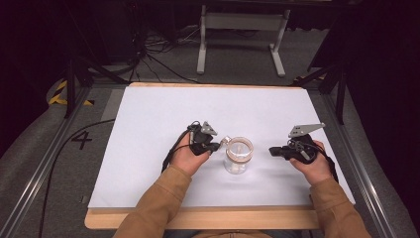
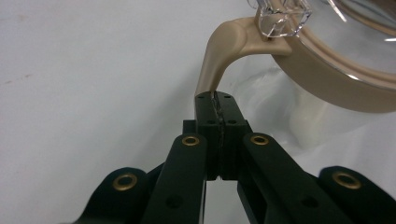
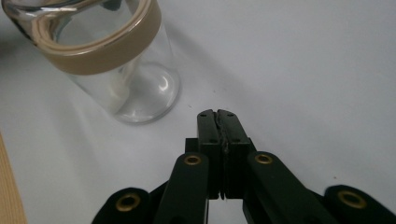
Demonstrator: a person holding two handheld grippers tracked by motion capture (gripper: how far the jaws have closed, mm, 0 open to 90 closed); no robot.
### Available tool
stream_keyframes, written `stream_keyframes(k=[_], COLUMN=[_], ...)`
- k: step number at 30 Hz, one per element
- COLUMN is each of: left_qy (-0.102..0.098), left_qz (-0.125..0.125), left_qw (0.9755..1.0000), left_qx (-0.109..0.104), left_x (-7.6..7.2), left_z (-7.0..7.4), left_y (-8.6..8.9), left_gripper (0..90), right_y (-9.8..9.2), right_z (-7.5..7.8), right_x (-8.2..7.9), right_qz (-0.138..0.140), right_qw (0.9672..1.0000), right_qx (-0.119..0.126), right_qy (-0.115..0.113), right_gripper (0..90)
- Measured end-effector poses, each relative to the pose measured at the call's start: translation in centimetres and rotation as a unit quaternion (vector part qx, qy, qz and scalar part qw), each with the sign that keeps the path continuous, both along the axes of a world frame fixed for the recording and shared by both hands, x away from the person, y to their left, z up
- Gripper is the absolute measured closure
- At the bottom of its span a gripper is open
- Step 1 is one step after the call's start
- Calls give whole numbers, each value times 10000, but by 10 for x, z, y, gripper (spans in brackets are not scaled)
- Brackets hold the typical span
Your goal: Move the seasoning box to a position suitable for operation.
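A clear glass jar [image 1: 238, 154] with a beige lid ring [image 2: 327, 70] stands upright on the white table top [image 1: 163, 109], between my two hands. From the ring a curved beige tab [image 2: 219, 56] hangs down beside a clear plastic catch [image 2: 283, 18]. My left gripper [image 1: 216, 145] is just left of the jar, and in the left gripper view its jaws [image 2: 215, 99] are shut on the tip of that tab. My right gripper [image 1: 271, 150] hovers to the right of the jar, apart from it. The right gripper view shows it [image 3: 218, 114] shut on nothing, with the jar [image 3: 116, 60] ahead and to the left.
The white sheet lies on a wooden board whose edge [image 1: 198, 218] runs along the near side. Metal rails [image 1: 44, 163] flank the table left and right. Behind it stand a white frame leg [image 1: 200, 44] and floor cables [image 1: 163, 54].
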State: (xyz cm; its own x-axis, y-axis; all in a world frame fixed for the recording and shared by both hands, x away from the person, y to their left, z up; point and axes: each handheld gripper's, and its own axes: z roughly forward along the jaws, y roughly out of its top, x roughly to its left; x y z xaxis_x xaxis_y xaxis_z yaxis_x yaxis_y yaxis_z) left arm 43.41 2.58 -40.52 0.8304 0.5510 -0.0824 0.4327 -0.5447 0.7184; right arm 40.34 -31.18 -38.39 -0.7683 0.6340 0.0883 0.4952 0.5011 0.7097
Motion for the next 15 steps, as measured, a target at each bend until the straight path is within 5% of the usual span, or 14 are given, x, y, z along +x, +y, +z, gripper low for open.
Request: stream_keyframes(k=[15], left_qy=[10], left_qz=[-58], left_qw=[9998], left_qx=[-213], left_x=[23], left_z=[-6], left_y=[-12], left_gripper=[900], right_y=[-25], right_z=[-5], right_x=[-26], right_qz=[-433], right_qw=[9990], right_qx=[-11], right_qy=[-110], right_gripper=[900])
